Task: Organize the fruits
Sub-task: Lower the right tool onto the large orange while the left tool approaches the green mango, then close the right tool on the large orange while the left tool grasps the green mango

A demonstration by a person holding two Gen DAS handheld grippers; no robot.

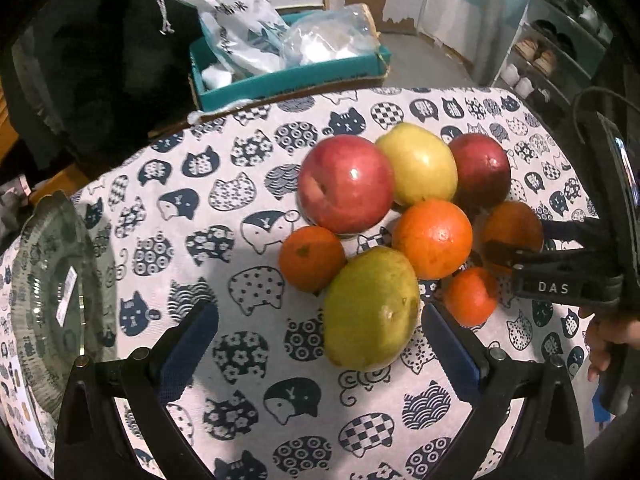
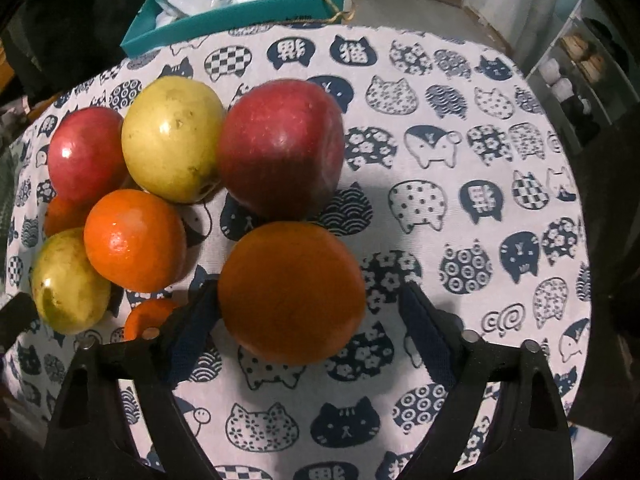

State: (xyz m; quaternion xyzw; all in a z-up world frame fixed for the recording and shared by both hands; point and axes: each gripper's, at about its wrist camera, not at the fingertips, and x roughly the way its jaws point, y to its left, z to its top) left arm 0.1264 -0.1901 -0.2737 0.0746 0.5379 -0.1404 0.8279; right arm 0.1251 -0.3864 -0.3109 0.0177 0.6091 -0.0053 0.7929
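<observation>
Several fruits lie bunched on a cat-print tablecloth [image 1: 248, 364]: two red apples [image 1: 346, 184] [image 2: 280, 148], two yellow-green pears [image 1: 370, 308] [image 2: 172, 138] and several oranges [image 1: 432, 238]. My left gripper [image 1: 320, 336] is open, its right finger beside the near pear. My right gripper [image 2: 310, 312] is open around a dull orange [image 2: 292, 292], its left pad touching or nearly touching it. The right gripper also shows in the left wrist view [image 1: 516, 252], at that same orange [image 1: 512, 228].
A clear glass plate [image 1: 52, 304] sits at the table's left edge. A teal box [image 1: 280, 80] with plastic bags stands beyond the far edge, also in the right wrist view [image 2: 224, 20]. A shelf unit [image 1: 560, 52] stands at the far right.
</observation>
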